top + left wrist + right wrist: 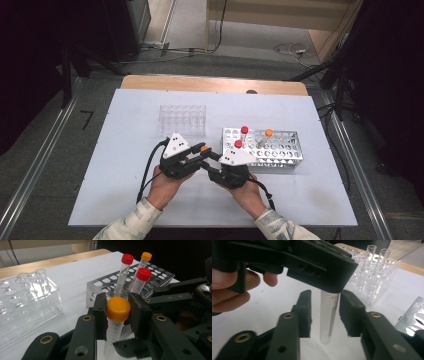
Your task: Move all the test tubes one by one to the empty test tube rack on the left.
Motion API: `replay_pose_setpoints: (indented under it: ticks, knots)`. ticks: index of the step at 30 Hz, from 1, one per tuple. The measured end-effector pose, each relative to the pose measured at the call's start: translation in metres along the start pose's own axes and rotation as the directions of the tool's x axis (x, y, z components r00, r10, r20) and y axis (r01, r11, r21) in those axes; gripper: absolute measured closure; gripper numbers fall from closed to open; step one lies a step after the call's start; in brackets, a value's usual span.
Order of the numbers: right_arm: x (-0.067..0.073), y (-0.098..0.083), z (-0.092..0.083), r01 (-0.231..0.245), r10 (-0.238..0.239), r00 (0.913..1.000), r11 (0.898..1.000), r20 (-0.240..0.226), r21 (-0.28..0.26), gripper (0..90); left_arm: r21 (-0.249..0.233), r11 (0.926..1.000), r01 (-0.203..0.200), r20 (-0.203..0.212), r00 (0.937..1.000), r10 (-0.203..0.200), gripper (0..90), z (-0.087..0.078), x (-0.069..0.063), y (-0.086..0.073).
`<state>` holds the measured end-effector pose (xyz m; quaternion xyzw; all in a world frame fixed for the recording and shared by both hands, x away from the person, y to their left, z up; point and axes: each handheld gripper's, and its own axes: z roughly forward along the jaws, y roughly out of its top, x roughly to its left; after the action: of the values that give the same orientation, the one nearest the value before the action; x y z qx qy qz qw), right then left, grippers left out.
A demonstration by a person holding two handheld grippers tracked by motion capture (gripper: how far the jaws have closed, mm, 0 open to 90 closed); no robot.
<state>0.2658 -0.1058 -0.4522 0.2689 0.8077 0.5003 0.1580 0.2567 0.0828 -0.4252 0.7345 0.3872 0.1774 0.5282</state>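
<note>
High view first: we see a white table with two racks on it and two hand-held grippers meeting near its middle. The left gripper and the right gripper point at each other, just in front of the metal rack. A clear plastic rack stands farther back, apart from the metal one. The person's left hand and right hand come in from the bottom edge.

In the left gripper view we see the jaws of that gripper closed on the orange cap of a graduated tube, one jaw pressed against each side of the cap. The tube hangs roughly upright below the cap. Behind it, the metal rack holds three more tubes: two red-capped tubes and one orange-capped tube. The clear plastic rack sits to the left with a few empty glass tubes in it.

In the right gripper view we see the same graduated tube standing between the right gripper's jaws. The jaws are parted, with a gap on each side of the tube body, so they touch nothing. The tube's rounded bottom is close to the table; we cannot tell whether it touches.
</note>
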Motion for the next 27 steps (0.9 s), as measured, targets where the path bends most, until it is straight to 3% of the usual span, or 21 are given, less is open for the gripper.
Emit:
replay_pose_setpoints:
  ticks: [6,12,27]
  knots:
    - [0.0,0.0,-0.01,0.02,-0.02,0.9996,1.0,-0.019,-0.01,41.3,-0.002,0.9999,0.013,-0.021,0.9997,-0.013,70.0,-0.001,0.007,0.0]
    - [-0.004,0.0,-0.027,0.009,-0.009,0.9999,1.0,-0.004,-0.006,26.7,-0.005,0.9996,0.029,-0.045,0.9986,-0.029,70.1,-0.002,0.015,0.0]
    - [-0.031,-0.026,-0.078,-0.035,0.033,0.9971,0.999,0.069,0.029,23.3,-0.045,0.9947,0.092,-0.109,0.9893,-0.097,70.1,-0.009,0.043,0.008]
